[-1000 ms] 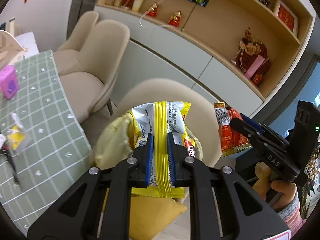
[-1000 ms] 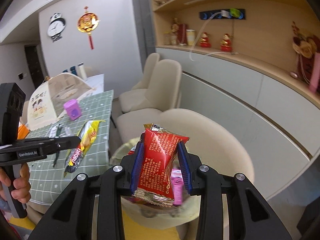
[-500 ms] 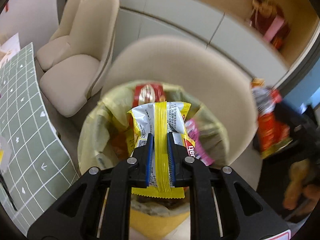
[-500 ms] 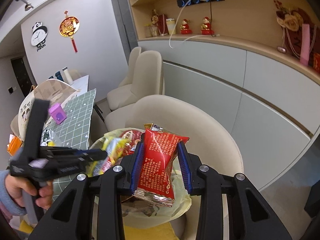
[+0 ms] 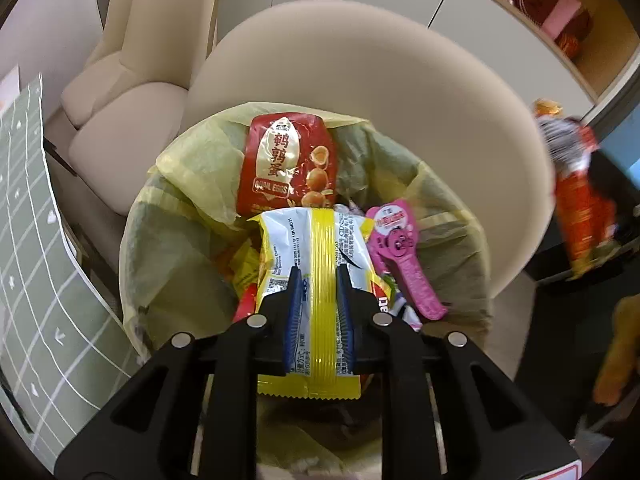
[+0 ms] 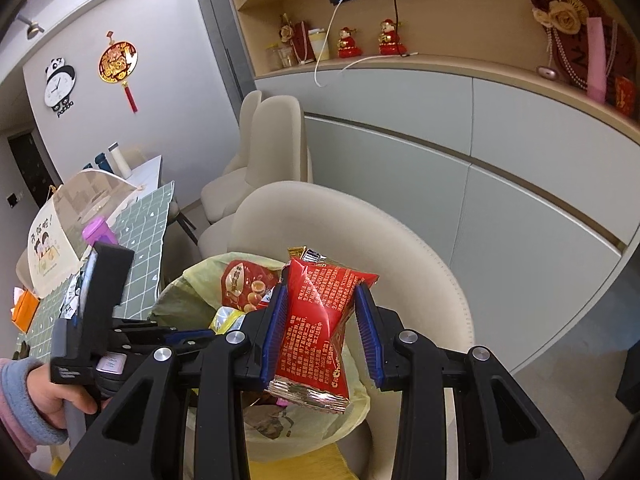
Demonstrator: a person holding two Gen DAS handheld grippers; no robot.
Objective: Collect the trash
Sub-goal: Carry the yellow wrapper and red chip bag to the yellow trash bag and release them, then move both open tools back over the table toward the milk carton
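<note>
My left gripper (image 5: 318,280) is shut on a yellow and white snack wrapper (image 5: 316,248) and holds it over the mouth of a bin lined with a yellow bag (image 5: 172,240). A red quail-egg packet (image 5: 286,168) and a pink wrapper (image 5: 400,248) lie in the bin. My right gripper (image 6: 320,312) is shut on a red snack packet (image 6: 324,320), just right of the bin's rim (image 6: 192,280). The left gripper also shows in the right wrist view (image 6: 188,336), reaching into the bin.
A beige chair (image 5: 400,100) stands right behind the bin, two more chairs (image 5: 132,92) further back. A table with a green checked cloth (image 5: 28,260) is at the left. Grey cabinets and shelves (image 6: 480,140) line the wall.
My left gripper has tilted down and moved over the bin with the yellow wrapper. My right gripper has come closer to the bin with the red packet still held.
</note>
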